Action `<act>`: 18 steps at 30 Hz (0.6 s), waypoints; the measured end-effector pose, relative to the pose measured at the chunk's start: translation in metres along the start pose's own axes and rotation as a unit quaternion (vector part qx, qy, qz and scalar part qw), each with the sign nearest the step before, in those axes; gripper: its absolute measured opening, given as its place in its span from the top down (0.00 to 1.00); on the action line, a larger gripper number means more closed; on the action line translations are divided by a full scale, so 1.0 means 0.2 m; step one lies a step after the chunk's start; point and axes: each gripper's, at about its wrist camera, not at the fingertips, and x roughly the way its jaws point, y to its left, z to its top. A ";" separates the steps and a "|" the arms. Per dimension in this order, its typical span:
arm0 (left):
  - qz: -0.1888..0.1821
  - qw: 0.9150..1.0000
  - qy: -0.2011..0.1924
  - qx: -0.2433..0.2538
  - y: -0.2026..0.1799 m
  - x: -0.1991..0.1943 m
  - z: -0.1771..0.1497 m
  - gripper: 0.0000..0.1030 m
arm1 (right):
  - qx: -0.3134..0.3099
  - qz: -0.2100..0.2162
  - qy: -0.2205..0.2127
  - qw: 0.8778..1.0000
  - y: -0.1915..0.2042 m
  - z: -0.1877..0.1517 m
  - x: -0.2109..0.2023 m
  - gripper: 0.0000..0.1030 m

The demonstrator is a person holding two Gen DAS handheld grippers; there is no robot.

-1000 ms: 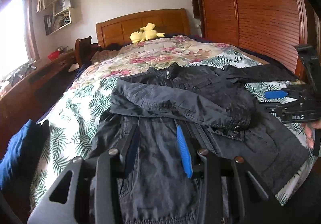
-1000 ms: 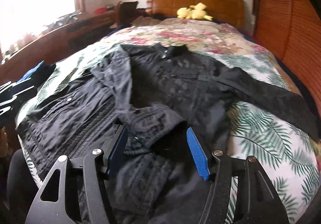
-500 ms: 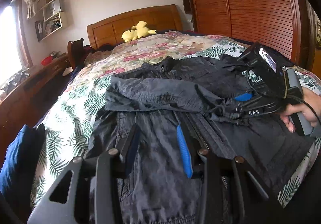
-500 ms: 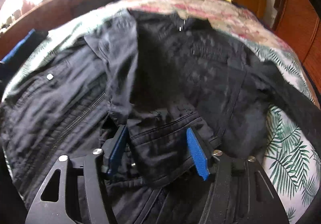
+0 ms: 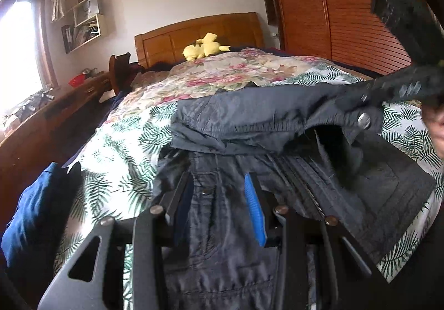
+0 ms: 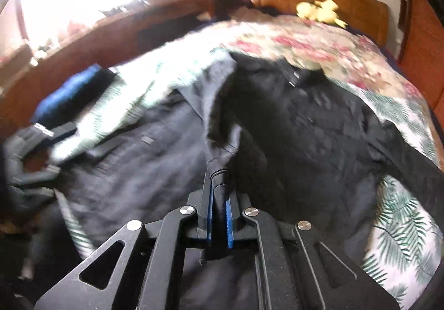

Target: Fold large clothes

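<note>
Right hand-held gripper (image 6: pixel 219 215) pinching jacket (image 6: pixel 291 126) sleeve cuff, left hand-held gripper (image 5: pixel 219 199) part-spread, seemingly over jacket hem

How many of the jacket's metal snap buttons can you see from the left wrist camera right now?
3: one on the lifted sleeve cuff, two on the jacket front. Others may be hidden under folds.

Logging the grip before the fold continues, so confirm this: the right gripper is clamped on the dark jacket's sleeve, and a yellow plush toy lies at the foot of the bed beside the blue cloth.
One thing is wrong. The yellow plush toy lies at the head of the bed, against the wooden headboard, far from the blue cloth; the left wrist view shows it. The right gripper is indeed clamped on the dark jacket's sleeve.
</note>
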 end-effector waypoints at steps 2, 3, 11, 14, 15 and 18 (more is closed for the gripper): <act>0.003 1.000 0.000 -0.001 0.02 0.00 0.01 0.65 | 0.019 0.018 -0.013 1.000 0.00 0.04 -0.05 0.96; 0.002 1.000 0.000 -0.002 0.03 0.00 0.01 0.65 | 0.027 0.017 -0.015 0.999 -0.02 0.05 -0.05 0.96; -0.009 1.000 0.002 -0.003 0.01 0.11 0.07 0.65 | 0.070 -0.175 0.025 0.982 -0.43 -0.01 0.10 0.69; -0.017 1.000 0.003 0.000 -0.04 0.19 0.10 0.65 | 0.090 -0.175 0.026 0.980 -0.57 -0.07 0.12 0.58; -0.020 1.000 0.004 0.000 -0.05 0.22 0.11 0.65 | 0.093 -0.176 0.024 0.980 -0.59 -0.09 0.12 0.57; -0.036 0.999 0.010 -0.004 -0.09 0.33 0.16 0.65 | 0.092 -0.159 0.016 0.983 -0.60 -0.14 0.13 0.55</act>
